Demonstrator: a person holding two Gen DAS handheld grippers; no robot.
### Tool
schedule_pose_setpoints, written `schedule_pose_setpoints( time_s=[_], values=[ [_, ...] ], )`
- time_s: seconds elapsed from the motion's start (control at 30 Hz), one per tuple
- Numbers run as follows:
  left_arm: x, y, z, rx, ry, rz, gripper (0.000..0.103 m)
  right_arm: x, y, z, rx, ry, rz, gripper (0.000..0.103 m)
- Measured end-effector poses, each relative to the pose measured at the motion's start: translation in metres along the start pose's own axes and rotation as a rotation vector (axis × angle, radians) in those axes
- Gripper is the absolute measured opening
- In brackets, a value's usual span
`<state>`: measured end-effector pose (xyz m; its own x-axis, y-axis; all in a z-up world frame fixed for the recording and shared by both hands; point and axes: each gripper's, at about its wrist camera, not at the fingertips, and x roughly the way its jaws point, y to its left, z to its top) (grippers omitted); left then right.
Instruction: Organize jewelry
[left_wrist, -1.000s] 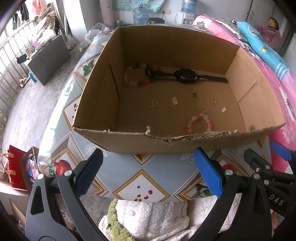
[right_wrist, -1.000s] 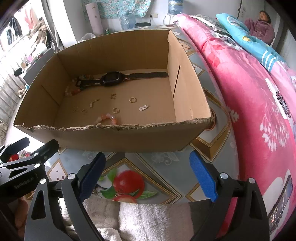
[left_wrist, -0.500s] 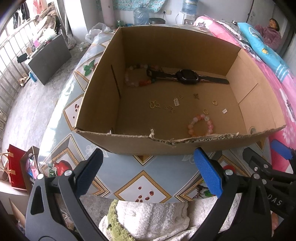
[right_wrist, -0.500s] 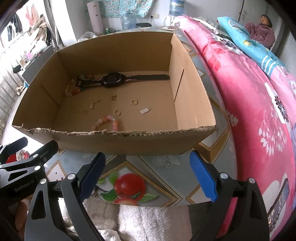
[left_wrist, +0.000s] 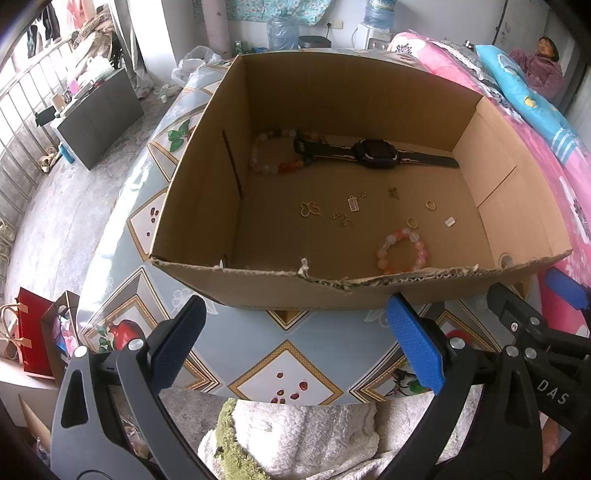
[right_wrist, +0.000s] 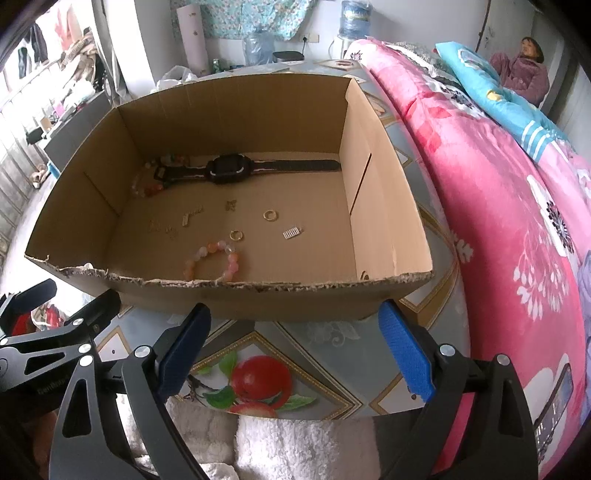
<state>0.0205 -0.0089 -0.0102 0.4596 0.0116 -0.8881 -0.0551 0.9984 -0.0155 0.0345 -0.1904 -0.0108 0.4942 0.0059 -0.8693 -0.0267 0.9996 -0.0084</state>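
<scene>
- The left gripper (left_wrist: 295, 332) hung above the near table edge, short of the box, jaws wide apart, nothing between them.
- Part of the right gripper (left_wrist: 532, 325) showed at the lower right.
- An open cardboard box (left_wrist: 258, 291) with a ragged near rim stood on a patterned tablecloth (left_wrist: 288, 369).
- A black watch (left_wrist: 375, 154) lay flat along the far wall, its strap end overlapping a multicoloured bead bracelet (left_wrist: 275, 153) at the far left.
- A pink bead bracelet (left_wrist: 402, 253) lay near the front wall.
- Small gold pieces (left_wrist: 343, 212) were scattered mid-floor, with two gold rings (left_wrist: 430, 205) to the right.
- A white towel (left_wrist: 314, 435) lay below the table edge.
</scene>
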Motion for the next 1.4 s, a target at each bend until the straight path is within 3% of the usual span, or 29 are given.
schedule_pose_setpoints(
  time_s=[1.4],
  values=[
    [-0.0009,0.0005,-0.0013,-0.003,-0.001,0.011,0.095,0.0006,0.0012,0.0016,0.001,0.002,-0.002,0.090]
  ],
)
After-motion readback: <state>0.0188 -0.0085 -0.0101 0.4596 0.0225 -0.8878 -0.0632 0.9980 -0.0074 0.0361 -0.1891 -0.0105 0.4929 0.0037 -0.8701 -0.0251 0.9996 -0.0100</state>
